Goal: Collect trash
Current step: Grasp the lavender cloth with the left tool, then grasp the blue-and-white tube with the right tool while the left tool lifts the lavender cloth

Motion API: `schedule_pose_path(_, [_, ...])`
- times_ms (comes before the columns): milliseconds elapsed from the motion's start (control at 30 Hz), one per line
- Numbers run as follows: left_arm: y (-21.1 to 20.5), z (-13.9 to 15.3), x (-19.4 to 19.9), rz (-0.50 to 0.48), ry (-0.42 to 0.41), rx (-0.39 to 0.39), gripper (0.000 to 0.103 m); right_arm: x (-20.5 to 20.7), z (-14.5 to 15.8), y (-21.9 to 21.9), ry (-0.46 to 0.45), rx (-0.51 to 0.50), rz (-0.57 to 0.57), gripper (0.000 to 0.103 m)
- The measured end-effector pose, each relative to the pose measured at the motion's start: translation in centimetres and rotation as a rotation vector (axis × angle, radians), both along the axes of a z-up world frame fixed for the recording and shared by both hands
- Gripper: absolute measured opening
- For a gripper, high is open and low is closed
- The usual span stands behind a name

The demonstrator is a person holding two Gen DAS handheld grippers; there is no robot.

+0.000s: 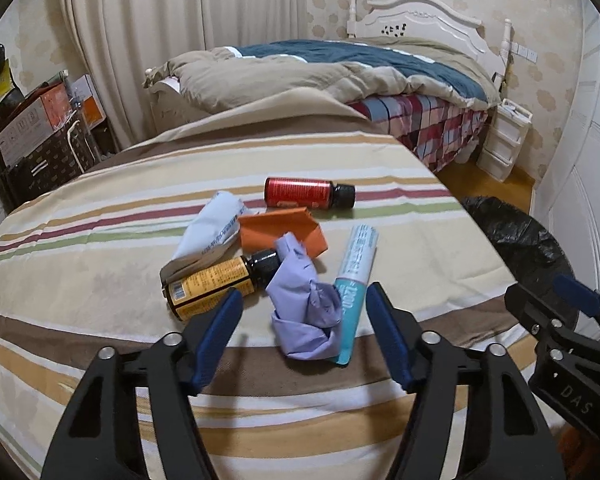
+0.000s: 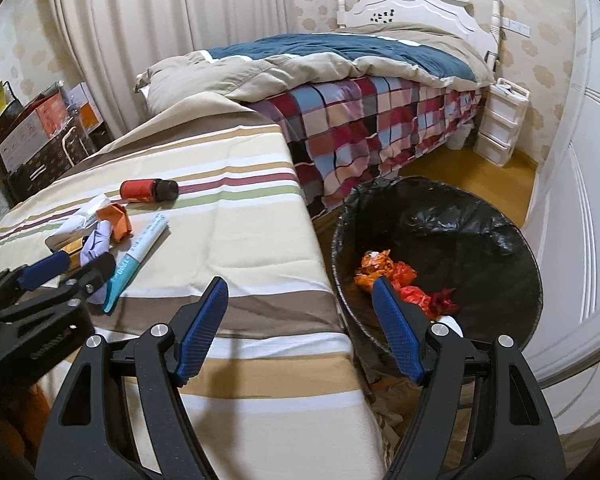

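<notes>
Trash lies on the striped table cloth (image 1: 100, 280): a crumpled purple paper (image 1: 306, 312), a teal and white tube (image 1: 352, 284), a yellow bottle (image 1: 216, 282), an orange paper (image 1: 284, 230), a white wrapper (image 1: 212, 232) and a red bottle (image 1: 308, 193). My left gripper (image 1: 304, 300) is open, its fingers on either side of the purple paper, just short of it. My right gripper (image 2: 300, 288) is open and empty, over the table's right edge beside the black-lined bin (image 2: 480, 232), which holds orange and red wrappers (image 2: 396, 276).
A bed with a checked blanket (image 2: 360, 120) stands behind the table. A white drawer unit (image 2: 498, 120) is by the wall. Boxes and a dark basket (image 1: 40, 140) are at the far left. A white wardrobe door (image 2: 580, 200) is on the right.
</notes>
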State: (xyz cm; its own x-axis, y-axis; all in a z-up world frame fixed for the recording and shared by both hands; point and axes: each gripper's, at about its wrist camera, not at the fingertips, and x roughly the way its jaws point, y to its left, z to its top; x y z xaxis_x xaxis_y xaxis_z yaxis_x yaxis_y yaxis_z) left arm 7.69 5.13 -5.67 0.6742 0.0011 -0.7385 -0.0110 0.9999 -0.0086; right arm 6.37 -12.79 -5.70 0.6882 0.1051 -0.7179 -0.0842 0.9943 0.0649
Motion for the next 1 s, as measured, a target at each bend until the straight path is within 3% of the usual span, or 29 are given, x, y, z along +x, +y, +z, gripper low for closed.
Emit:
schedule_pose_path(100, [0.1,-0.3,0.3,-0.007,0.014,-0.014,0.055,0.0,-0.1,0.3,0.005,-0.005,0.007,0.073])
schedule_pose_path(233, [0.2,-0.7,0.4,-0.024,0.042,-0.037,0.039,0.0,-0.1,0.4,0.007,-0.003,0.007,0.073])
schedule_pose_path(667, [1.2,-0.2,-1.6,-0.033,0.022,-0.053,0.039,-0.2,-0.2,1.3,0.012,-0.015,0.018,0.073])
schedule_pose_path(1000, [4.0,0.4,-4.8,-0.007,-0.004,-0.051,0.039,-0.3,-0.3,5.2,0.022,-0.043,0.083,0.073])
